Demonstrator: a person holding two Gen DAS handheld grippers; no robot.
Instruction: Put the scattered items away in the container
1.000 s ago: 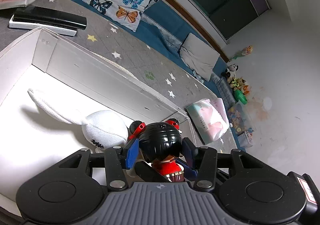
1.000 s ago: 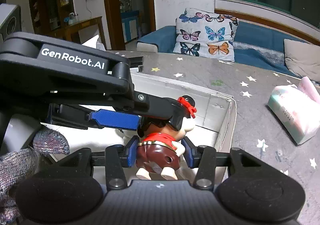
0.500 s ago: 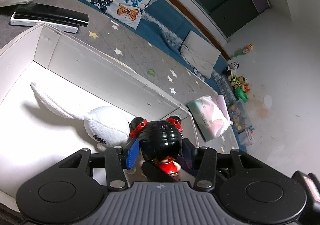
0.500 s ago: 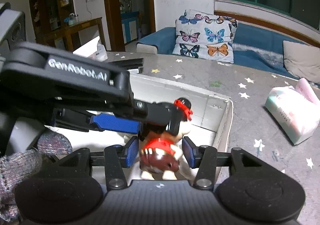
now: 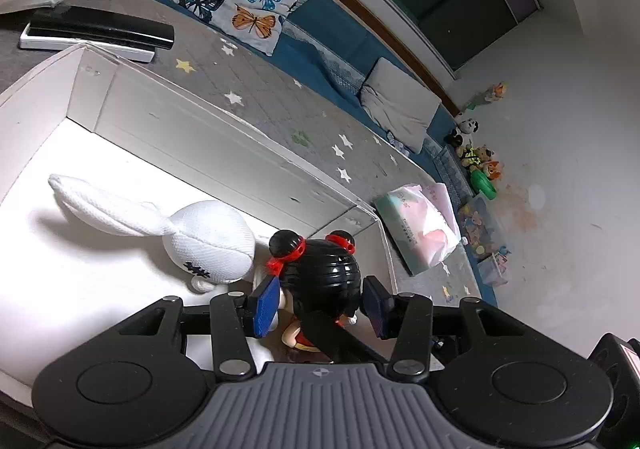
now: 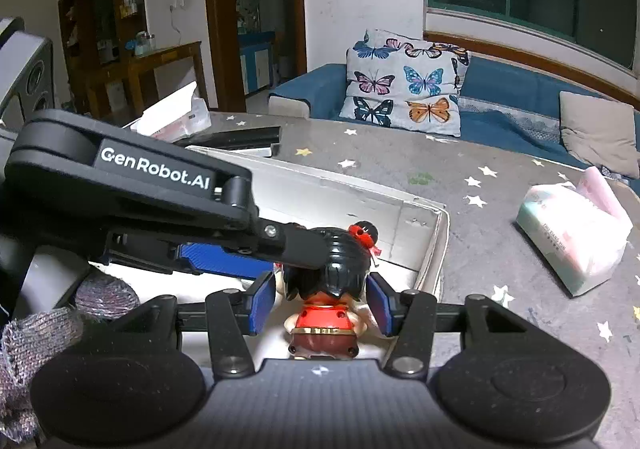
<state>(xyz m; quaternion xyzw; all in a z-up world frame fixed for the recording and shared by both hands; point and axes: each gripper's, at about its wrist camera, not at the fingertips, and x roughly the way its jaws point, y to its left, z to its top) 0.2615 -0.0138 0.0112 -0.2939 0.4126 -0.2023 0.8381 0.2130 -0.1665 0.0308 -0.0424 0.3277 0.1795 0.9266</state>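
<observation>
1. Inside the white box (image 5: pixel 224 153), at its right end, a doll (image 5: pixel 324 273) with black hair and red bows stands upright just beside a white plush (image 5: pixel 208 241); its feet are hidden
2. Left hand-held gripper (image 5: pixel 320 299): its jaws have just been closing a little, and the blue pads press on both sides of the doll's head
3. Right hand-held gripper (image 6: pixel 322 301): its jaws have just been opening and stand apart, the doll between them with a gap at the left pad
4. On the star-patterned tabletop (image 5: pixel 280 105), a tissue pack (image 5: pixel 420 233) lies right of the box
</observation>
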